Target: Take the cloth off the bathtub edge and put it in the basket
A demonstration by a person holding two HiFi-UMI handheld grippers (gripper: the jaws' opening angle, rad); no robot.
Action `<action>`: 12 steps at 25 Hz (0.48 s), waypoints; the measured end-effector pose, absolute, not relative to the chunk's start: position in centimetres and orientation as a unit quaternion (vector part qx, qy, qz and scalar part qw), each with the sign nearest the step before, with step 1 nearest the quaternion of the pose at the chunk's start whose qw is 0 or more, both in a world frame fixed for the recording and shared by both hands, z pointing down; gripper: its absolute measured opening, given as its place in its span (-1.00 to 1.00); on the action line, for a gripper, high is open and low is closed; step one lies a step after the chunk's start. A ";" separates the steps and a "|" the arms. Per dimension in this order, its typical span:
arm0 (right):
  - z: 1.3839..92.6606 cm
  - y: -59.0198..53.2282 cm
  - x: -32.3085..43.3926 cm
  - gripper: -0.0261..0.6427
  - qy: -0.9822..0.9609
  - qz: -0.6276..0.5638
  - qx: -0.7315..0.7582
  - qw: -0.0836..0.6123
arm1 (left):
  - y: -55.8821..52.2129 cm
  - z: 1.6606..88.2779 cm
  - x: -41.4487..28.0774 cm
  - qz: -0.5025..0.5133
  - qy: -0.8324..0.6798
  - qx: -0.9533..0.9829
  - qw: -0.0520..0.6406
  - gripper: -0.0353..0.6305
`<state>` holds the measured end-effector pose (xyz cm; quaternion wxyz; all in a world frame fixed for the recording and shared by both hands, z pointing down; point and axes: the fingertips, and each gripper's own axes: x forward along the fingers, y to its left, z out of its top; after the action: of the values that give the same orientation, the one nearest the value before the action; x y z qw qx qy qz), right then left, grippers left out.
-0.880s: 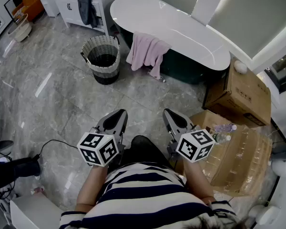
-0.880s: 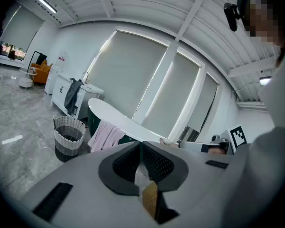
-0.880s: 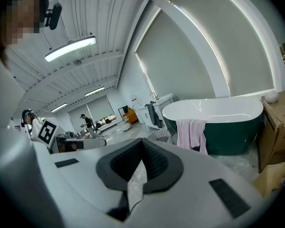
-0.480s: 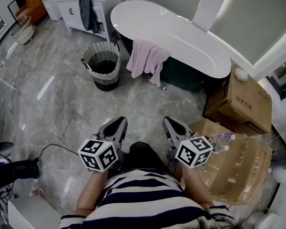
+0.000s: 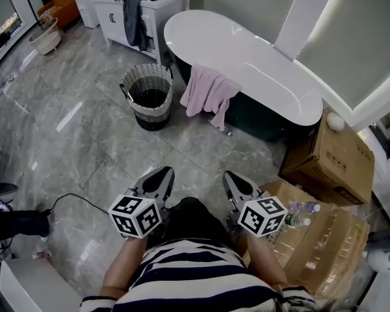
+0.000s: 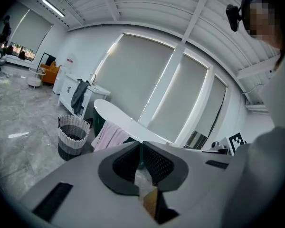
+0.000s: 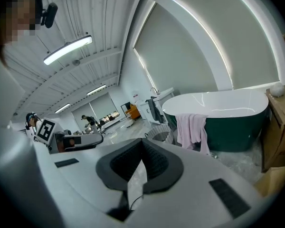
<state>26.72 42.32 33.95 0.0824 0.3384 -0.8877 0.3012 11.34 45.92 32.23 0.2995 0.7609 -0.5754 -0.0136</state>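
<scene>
A pink cloth [image 5: 209, 94] hangs over the near edge of the white bathtub [image 5: 247, 64]; it also shows as the pink cloth [image 6: 111, 136] and the pink cloth [image 7: 191, 130] in the gripper views. The woven basket [image 5: 147, 96] stands on the floor just left of it, and appears as the basket [image 6: 71, 136] in the left gripper view. My left gripper [image 5: 164, 171] and right gripper [image 5: 231, 175] are held close to my body, well short of the tub. Both are shut with nothing between the jaws.
Cardboard boxes [image 5: 329, 153] and a shrink-wrapped pack of bottles [image 5: 322, 229] lie at my right. A white vanity [image 5: 127, 6] with a dark garment draped on it stands at the back left. A black cable [image 5: 71, 197] runs on the marble floor at my left.
The view has shifted a little: tub, cloth and basket sit slightly lower and further right in the head view. Both grippers stay shut at my body.
</scene>
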 end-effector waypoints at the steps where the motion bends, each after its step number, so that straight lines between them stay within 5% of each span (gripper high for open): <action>1: 34.2 42.2 26.5 -0.84 -0.888 0.301 0.337 0.087 | 45.9 32.5 11.1 -0.013 -0.578 0.758 0.303 -0.79; 12: 36.2 38.6 22.7 -0.84 -0.875 0.312 0.353 0.108 | 41.7 34.2 6.6 -0.016 -0.570 0.757 0.319 -0.79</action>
<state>22.68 38.59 36.19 0.1079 0.3529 -0.8754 0.3123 6.58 41.70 34.18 0.3191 0.7570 -0.5700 -0.0161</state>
